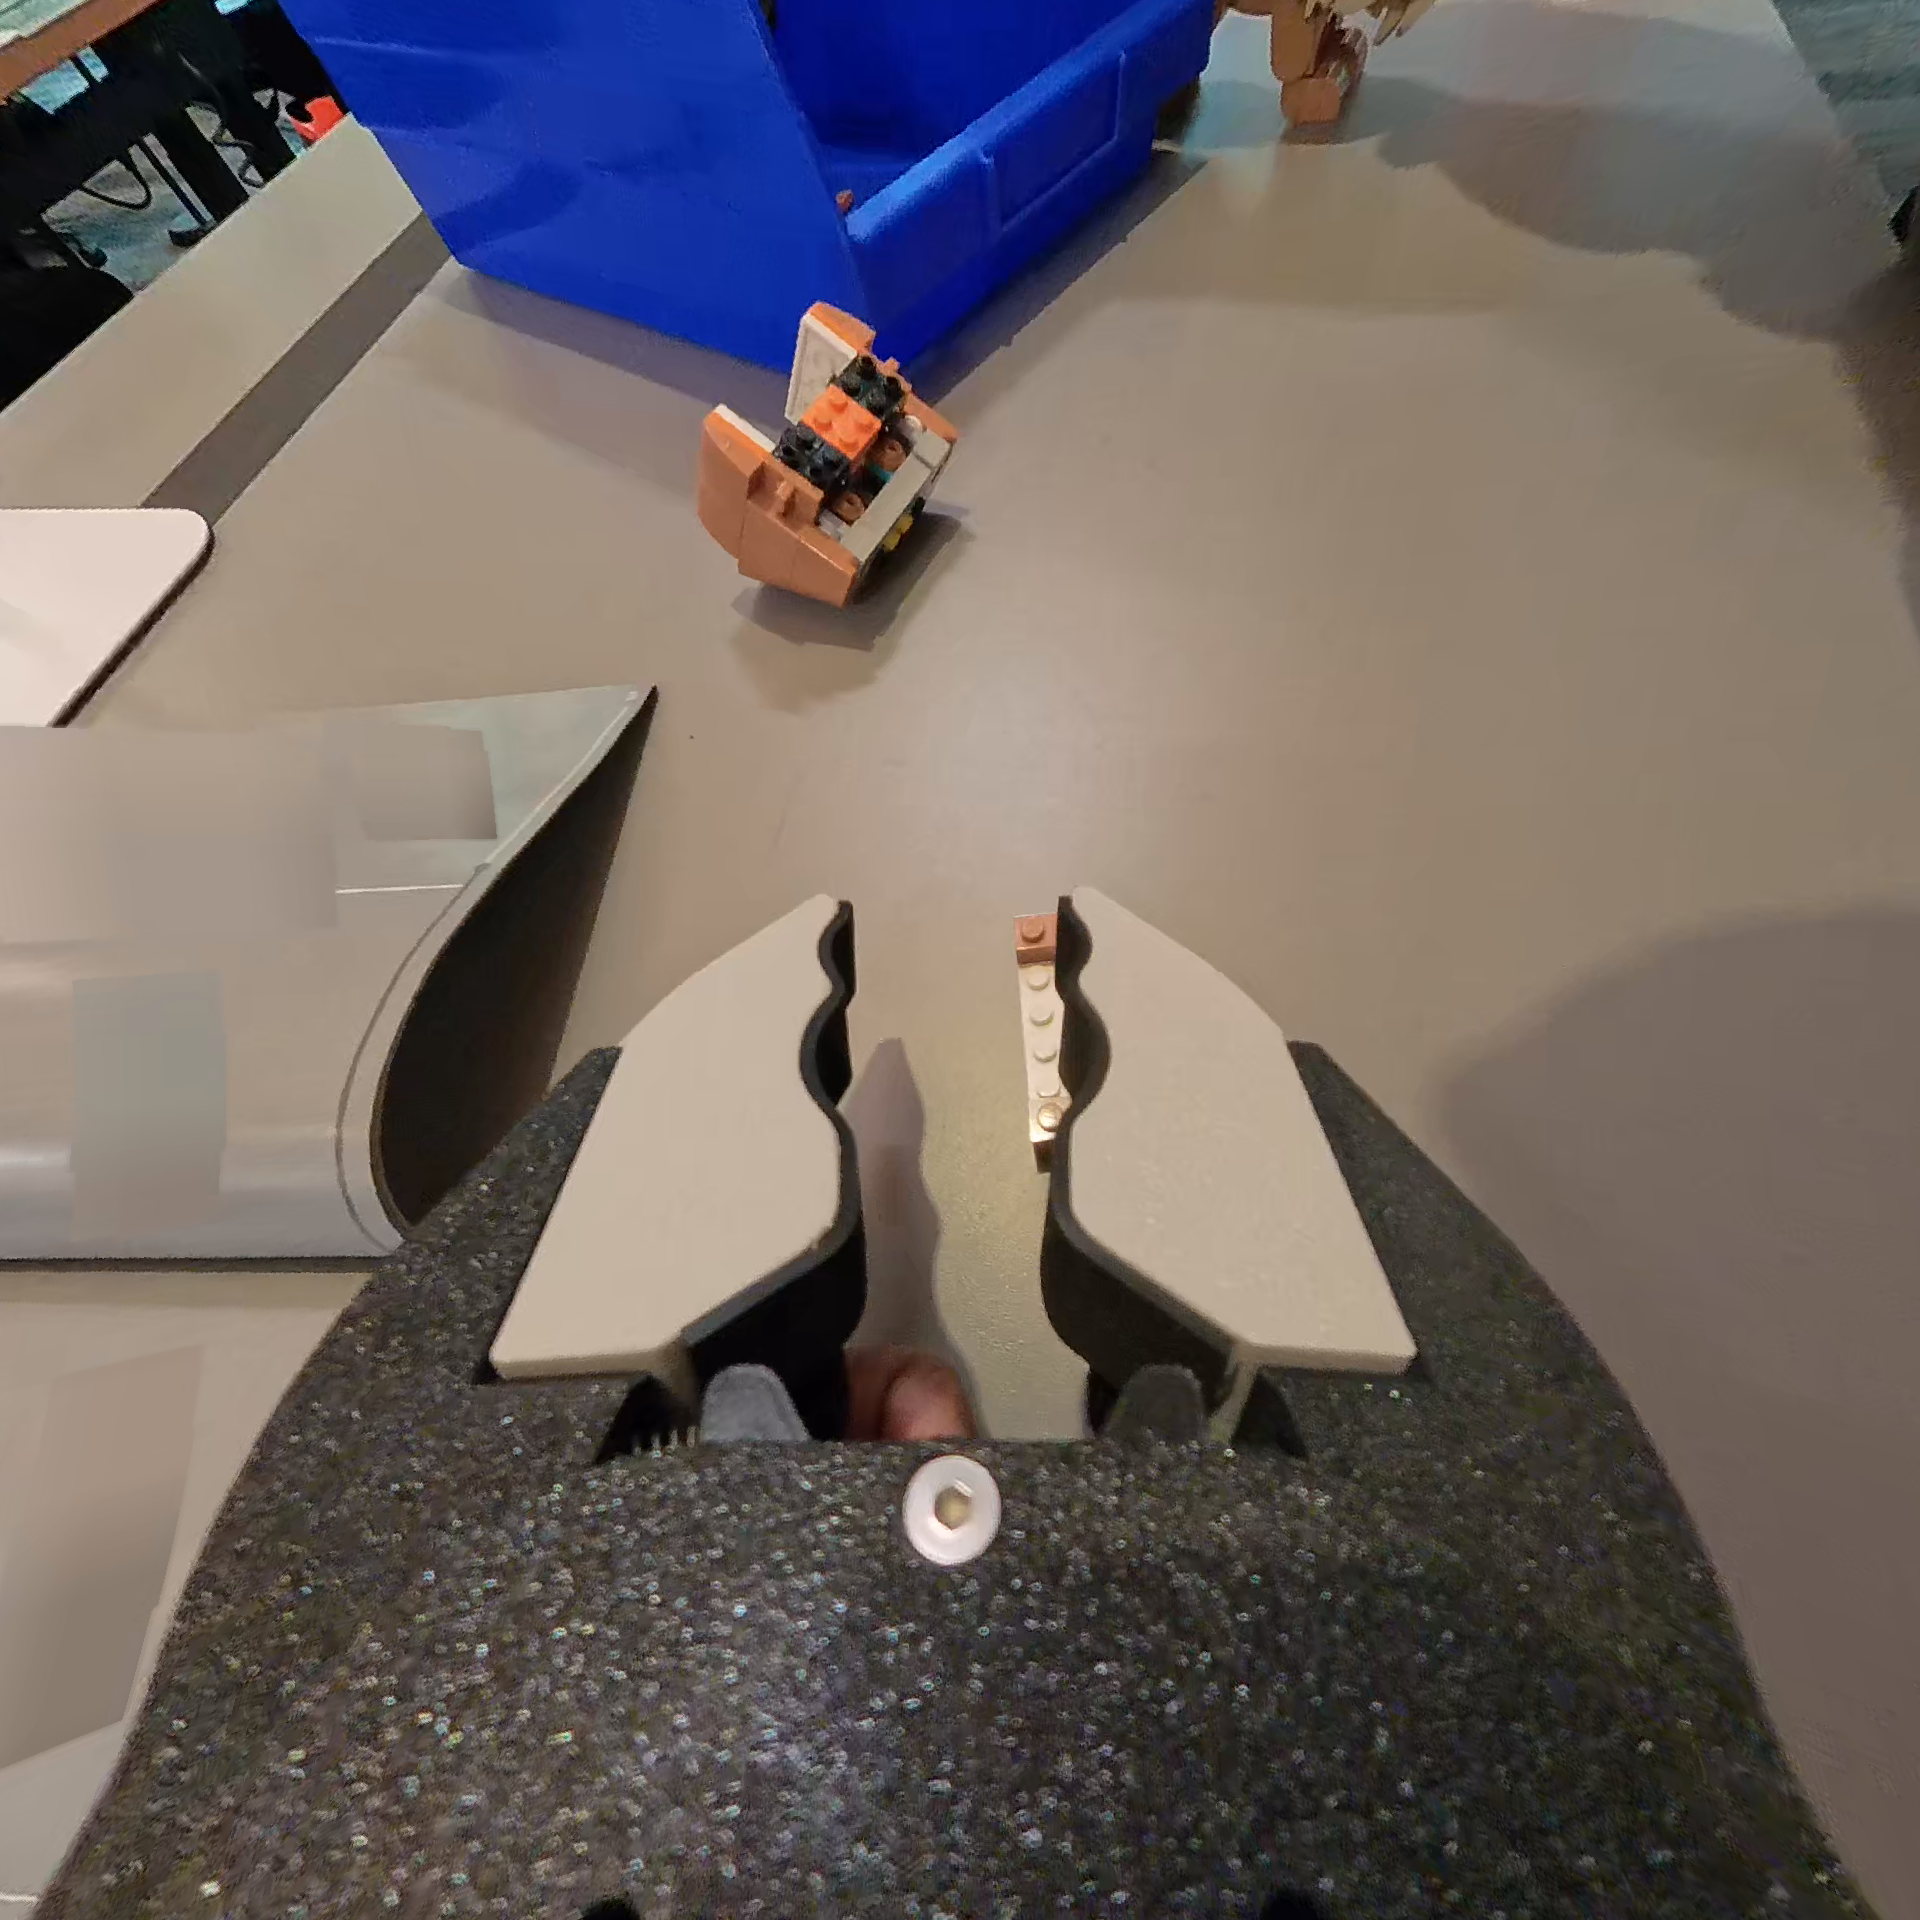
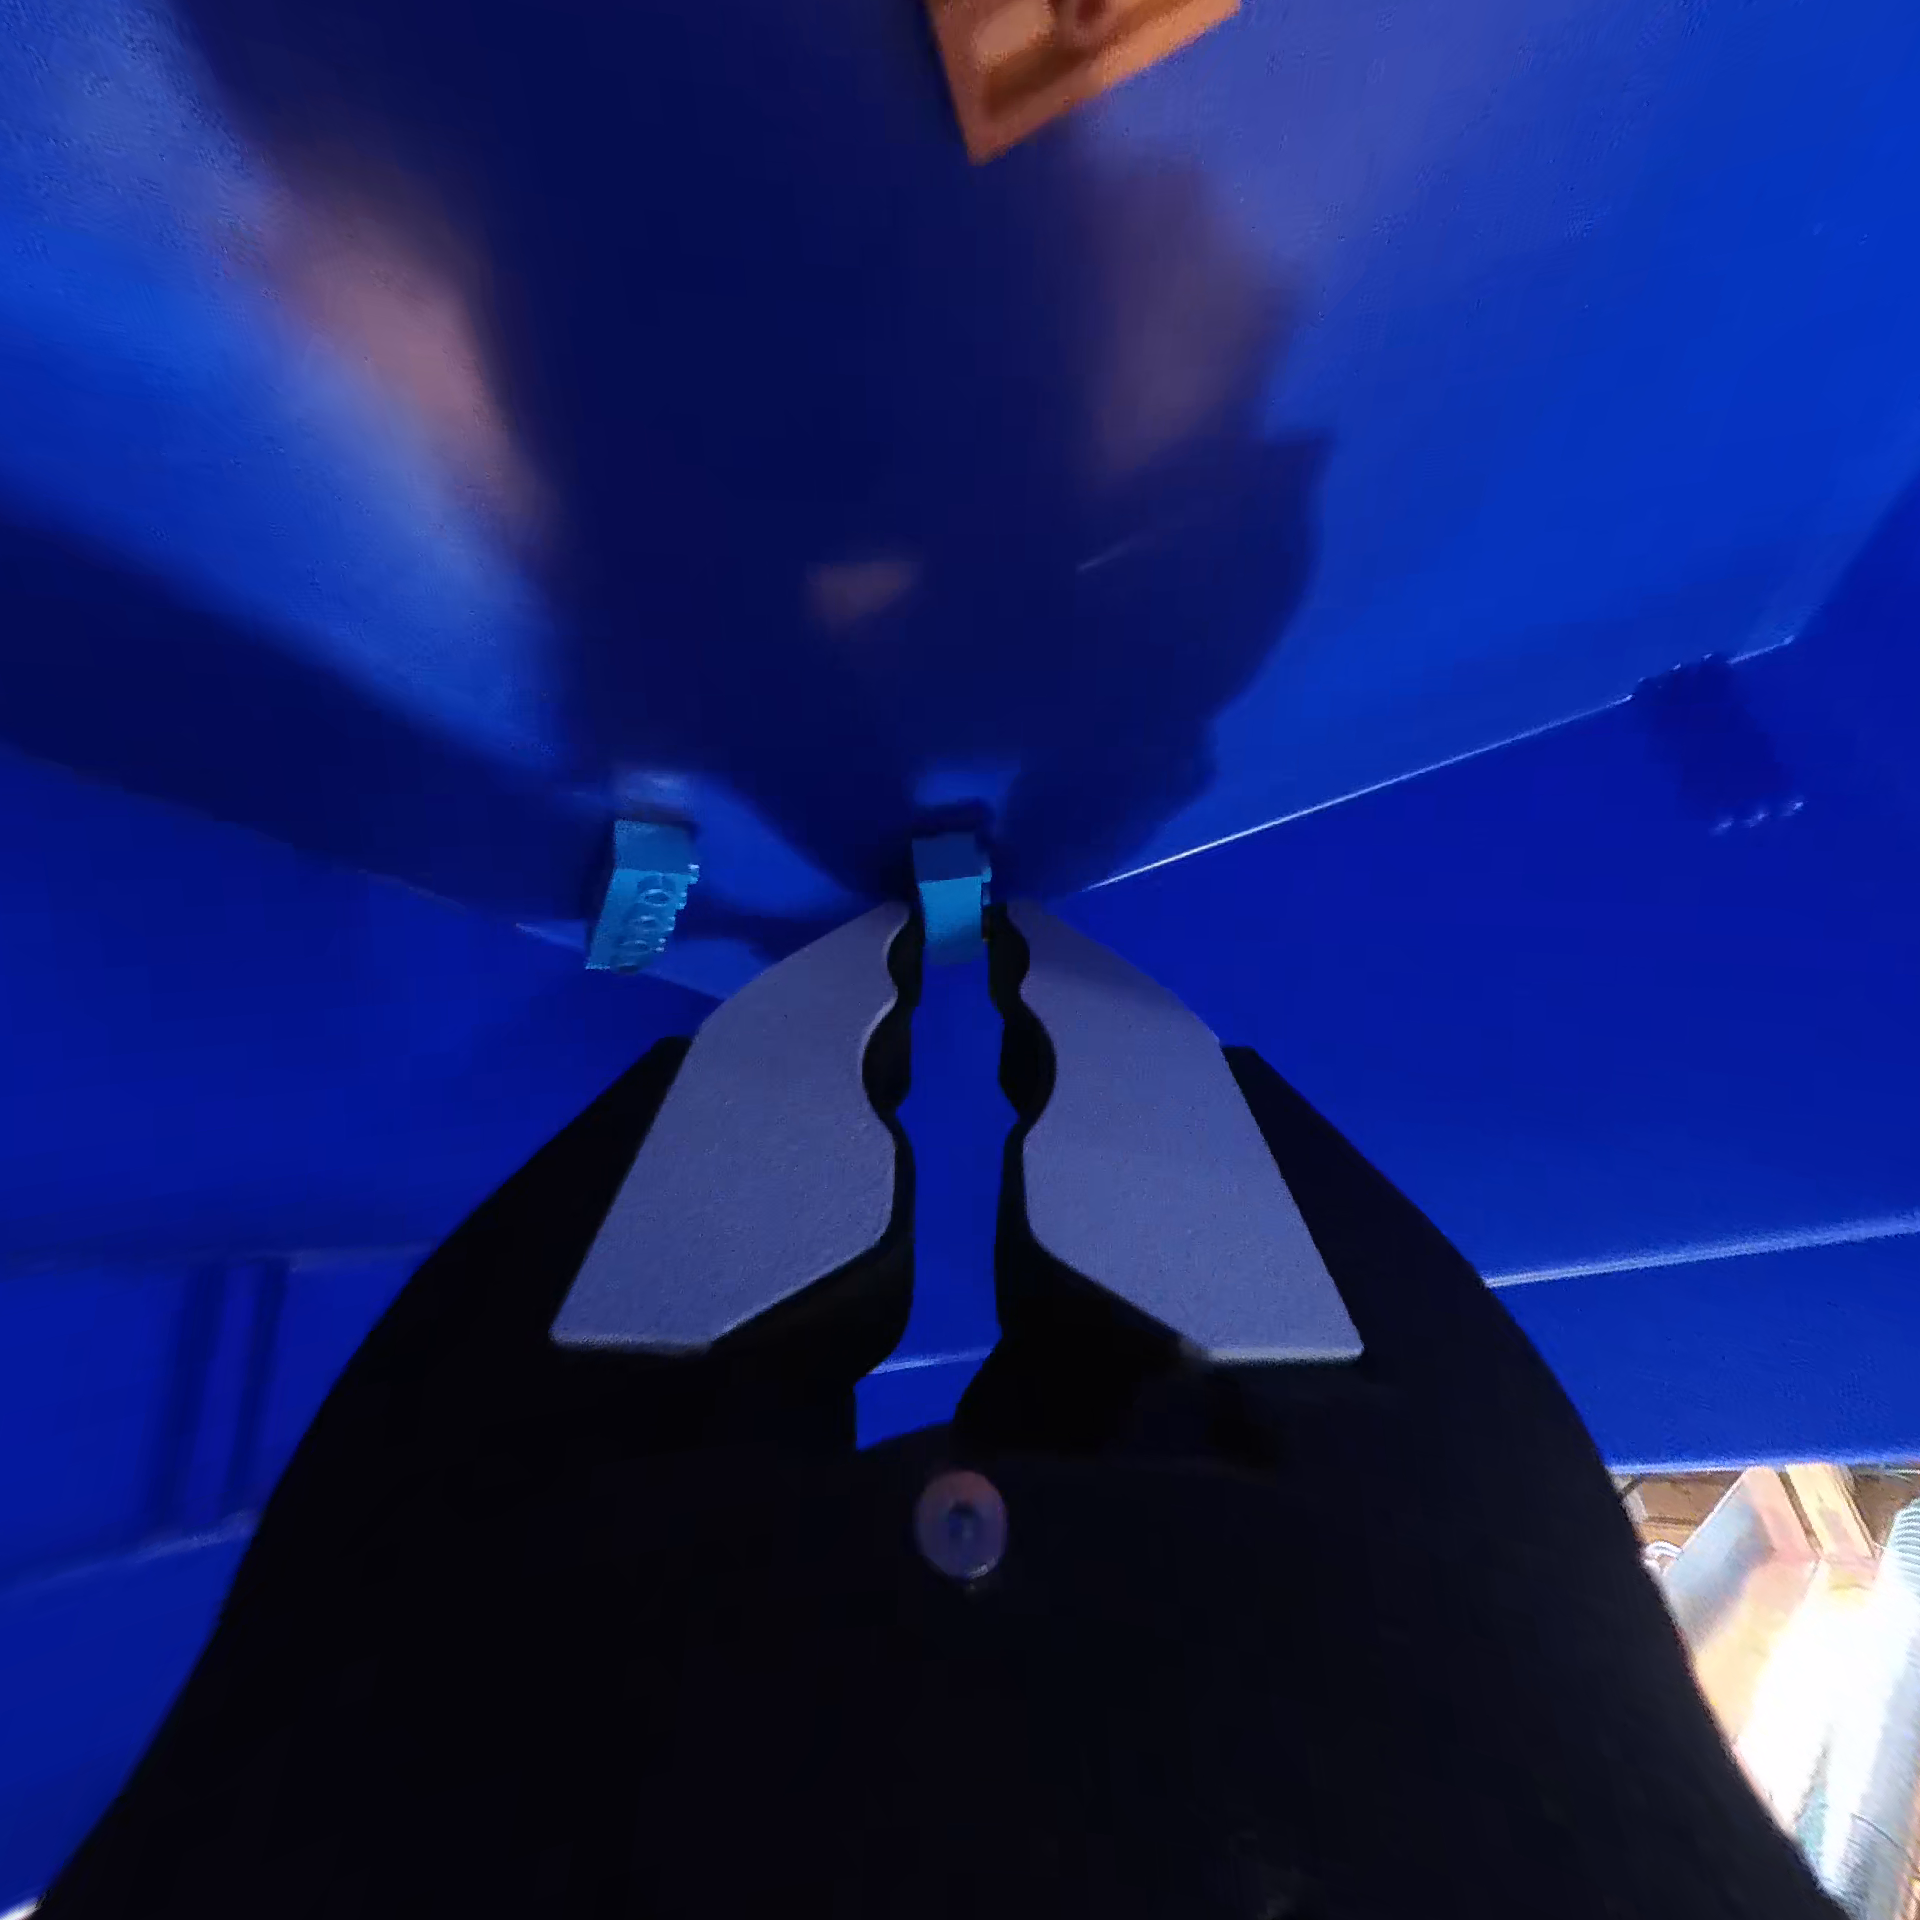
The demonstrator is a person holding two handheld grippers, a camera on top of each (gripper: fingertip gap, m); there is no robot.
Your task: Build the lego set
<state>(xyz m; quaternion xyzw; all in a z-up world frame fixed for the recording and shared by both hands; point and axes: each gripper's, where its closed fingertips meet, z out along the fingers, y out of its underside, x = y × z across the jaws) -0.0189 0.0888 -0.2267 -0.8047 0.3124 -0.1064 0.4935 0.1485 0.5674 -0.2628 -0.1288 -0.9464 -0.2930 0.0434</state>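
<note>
In the left wrist view my left gripper (image 1: 956, 914) is open, low over the grey table (image 1: 1351, 623). A long white plate with brown end pieces (image 1: 1042, 1029) lies between the jaws, against the inner side of the right finger. A partly built brown, orange and black model (image 1: 821, 468) lies ahead on the table. In the right wrist view my right gripper (image 2: 951, 920) is inside the blue bin (image 2: 1455, 1039), its tips closed on a small light blue piece (image 2: 951, 899). A second light blue piece (image 2: 639, 894) lies to its left.
The blue bin (image 1: 675, 156) stands behind the model. A brown built animal figure (image 1: 1314, 52) stands at the far right. An open booklet (image 1: 260, 987) and a white board (image 1: 83, 592) lie at the left. A brown piece (image 2: 1060, 62) lies farther in the bin. My right fingertips sit around 50 centimetres from my left ones.
</note>
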